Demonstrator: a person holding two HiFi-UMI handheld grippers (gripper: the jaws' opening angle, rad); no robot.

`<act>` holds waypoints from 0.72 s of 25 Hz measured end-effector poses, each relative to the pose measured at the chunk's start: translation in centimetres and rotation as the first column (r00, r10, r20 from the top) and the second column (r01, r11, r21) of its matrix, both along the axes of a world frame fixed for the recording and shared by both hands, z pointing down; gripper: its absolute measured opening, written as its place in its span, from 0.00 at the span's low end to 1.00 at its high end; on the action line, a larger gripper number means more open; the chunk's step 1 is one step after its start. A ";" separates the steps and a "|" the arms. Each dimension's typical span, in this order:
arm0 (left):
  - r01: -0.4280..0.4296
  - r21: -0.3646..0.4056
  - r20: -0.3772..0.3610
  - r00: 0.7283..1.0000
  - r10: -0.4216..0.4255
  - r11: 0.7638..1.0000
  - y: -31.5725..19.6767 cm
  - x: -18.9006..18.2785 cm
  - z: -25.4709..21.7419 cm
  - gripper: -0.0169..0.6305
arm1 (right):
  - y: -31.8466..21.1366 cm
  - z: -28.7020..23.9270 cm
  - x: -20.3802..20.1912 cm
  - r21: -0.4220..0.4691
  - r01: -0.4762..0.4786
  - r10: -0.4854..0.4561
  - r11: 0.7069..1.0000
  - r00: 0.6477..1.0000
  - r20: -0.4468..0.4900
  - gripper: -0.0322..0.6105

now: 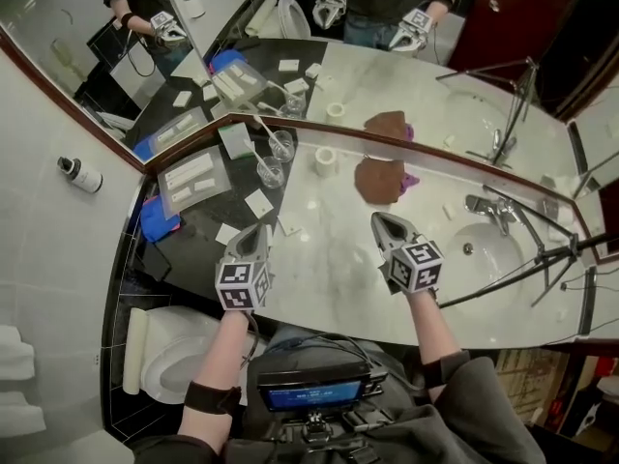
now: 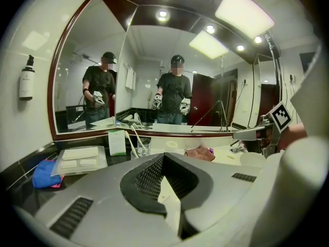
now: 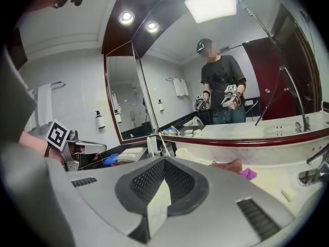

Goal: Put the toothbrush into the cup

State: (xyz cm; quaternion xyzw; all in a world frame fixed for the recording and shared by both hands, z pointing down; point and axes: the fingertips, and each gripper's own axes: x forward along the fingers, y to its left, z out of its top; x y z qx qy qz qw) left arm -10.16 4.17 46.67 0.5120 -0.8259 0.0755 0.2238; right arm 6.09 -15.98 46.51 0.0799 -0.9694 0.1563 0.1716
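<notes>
Above the front edge of the marble counter point(image 1: 319, 259), both grippers are held out on forearms reaching up from the bottom of the head view. The left gripper point(image 1: 259, 228) is pointed toward the dark end of the counter, the right gripper point(image 1: 379, 218) toward the brown cloth point(image 1: 379, 180) beside the basin point(image 1: 484, 249); each is tilted slightly downward. In the left gripper view the jaws of the left gripper point(image 2: 172, 210) are seen pressed together with nothing between them, and the right gripper point(image 3: 154, 210) is likewise closed and empty.

The toothbrush point(image 1: 263, 131), a slim white stick, is seen leaning inside a clear glass cup point(image 1: 281, 145) at the foot of the mirror, well apart from both grippers. A second glass point(image 1: 271, 172) with a similar white stick is set just beside it, next to a tray point(image 1: 193, 177) of white packets.
</notes>
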 end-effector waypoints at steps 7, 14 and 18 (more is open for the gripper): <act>0.013 0.022 0.004 1.000 -0.013 1.000 0.4 1.0 -0.1 0.03 | 0.6 0.8 1.3 -0.020 0.002 -0.002 1.000 1.000 0.006 0.07; 0.027 0.025 0.020 0.999 -0.027 0.999 0.9 1.0 -0.6 0.03 | 1.9 1.0 1.7 -0.057 0.018 -0.017 0.998 0.999 0.032 0.07; 0.016 0.024 0.001 1.000 -0.016 1.000 0.7 -0.9 -0.5 0.04 | 2.9 1.4 1.1 -0.065 0.010 -0.008 0.998 0.999 0.037 0.07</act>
